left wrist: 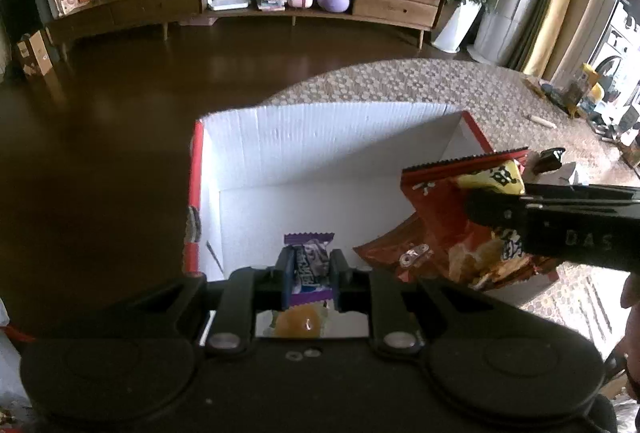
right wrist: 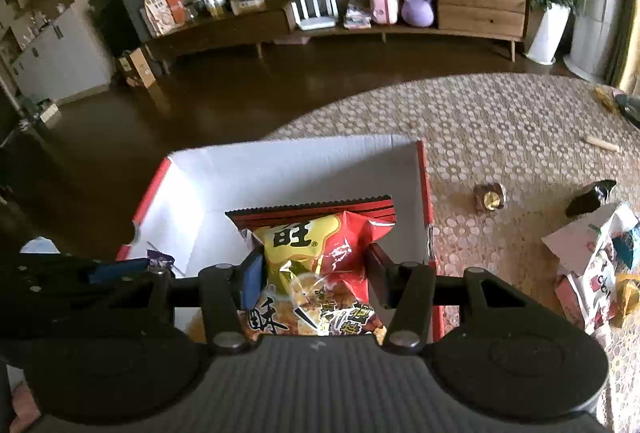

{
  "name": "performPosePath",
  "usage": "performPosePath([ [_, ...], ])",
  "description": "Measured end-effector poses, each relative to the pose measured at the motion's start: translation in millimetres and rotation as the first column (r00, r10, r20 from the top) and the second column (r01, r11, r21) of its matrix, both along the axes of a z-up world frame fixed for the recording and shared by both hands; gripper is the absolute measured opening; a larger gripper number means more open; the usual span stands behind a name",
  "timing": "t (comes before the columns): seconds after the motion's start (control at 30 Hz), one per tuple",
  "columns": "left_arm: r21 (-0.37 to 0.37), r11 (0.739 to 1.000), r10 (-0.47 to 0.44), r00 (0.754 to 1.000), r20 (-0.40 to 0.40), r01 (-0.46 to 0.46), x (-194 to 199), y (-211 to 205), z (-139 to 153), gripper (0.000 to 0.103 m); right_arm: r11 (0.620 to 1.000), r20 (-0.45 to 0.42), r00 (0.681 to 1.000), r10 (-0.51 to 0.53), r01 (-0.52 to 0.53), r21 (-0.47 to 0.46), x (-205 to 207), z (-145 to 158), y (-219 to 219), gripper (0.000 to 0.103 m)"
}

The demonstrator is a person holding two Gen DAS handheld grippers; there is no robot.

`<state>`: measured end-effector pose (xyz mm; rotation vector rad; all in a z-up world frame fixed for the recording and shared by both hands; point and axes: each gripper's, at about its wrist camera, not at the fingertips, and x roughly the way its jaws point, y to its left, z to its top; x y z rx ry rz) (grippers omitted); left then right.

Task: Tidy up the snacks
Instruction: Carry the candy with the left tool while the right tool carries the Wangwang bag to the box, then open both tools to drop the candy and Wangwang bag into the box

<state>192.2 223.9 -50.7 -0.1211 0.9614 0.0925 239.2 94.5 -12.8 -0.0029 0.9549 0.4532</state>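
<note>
Your left gripper is almost fully closed, and its blue pads clamp a small purple candy wrapper from both sides. You hold this candy over the open white box with red edges, near its front left part. The print on the wrapper is white and blurred, so I cannot read it. Below the candy, a small mirror on the gripper body shows an orange reflection.

Your right gripper stands about half open, and its jaws grasp a red and yellow snack bag on its two sides. The bag is squeezed and wrinkled between the pads. You hold it over the right side of the same box. On the yellow part of the bag you can read the big black character 旺, and lower down there are more Chinese characters, which I cannot read fully. In the left wrist view the letters "DAS" are visible on the black body of the right gripper.

The box stands on a patterned tablecloth. On the cloth, to the right of the box, lies a small brown wrapped sweet, apart from it.
</note>
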Motion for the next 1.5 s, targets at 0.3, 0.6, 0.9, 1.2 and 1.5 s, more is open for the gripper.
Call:
performPosePath([
  [0.3, 0.015, 1.000, -0.002, 0.998, -0.057, 0.003, 13.6, -1.8, -27.7, 0.015, 1.000, -0.041, 0.999, 0.009, -0.010, -0.030, 2.0, -20.5, 4.0, 0.052],
  [0.6, 0.035, 0.999, -0.010, 0.996, -0.091, 0.013, 16.3, -7.9, -41.6, 0.019, 0.999, -0.069, 0.998, 0.005, -0.009, -0.053, -0.4, -31.5, 3.5, 0.053],
  [0.9, 0.048, 0.999, 0.004, 0.995, -0.096, 0.001, 13.4, -10.0, -42.9, 0.041, 0.999, -0.073, 0.997, 0.014, -0.017, -0.042, -5.9, -31.8, 0.1, 0.055],
  [1.2, 0.084, 0.996, 0.017, 0.999, -0.050, -0.013, 2.4, -8.8, -30.4, 0.077, 0.999, -0.052, 0.998, 0.032, -0.033, -0.013, -17.6, -18.1, -9.7, 0.068],
  [1.5, 0.092, 0.995, 0.023, 0.999, 0.030, -0.025, -15.8, -13.0, -2.6, 0.094, 0.998, -0.014, 0.998, 0.055, -0.054, 0.034, -38.7, 8.3, -22.0, 0.079],
])
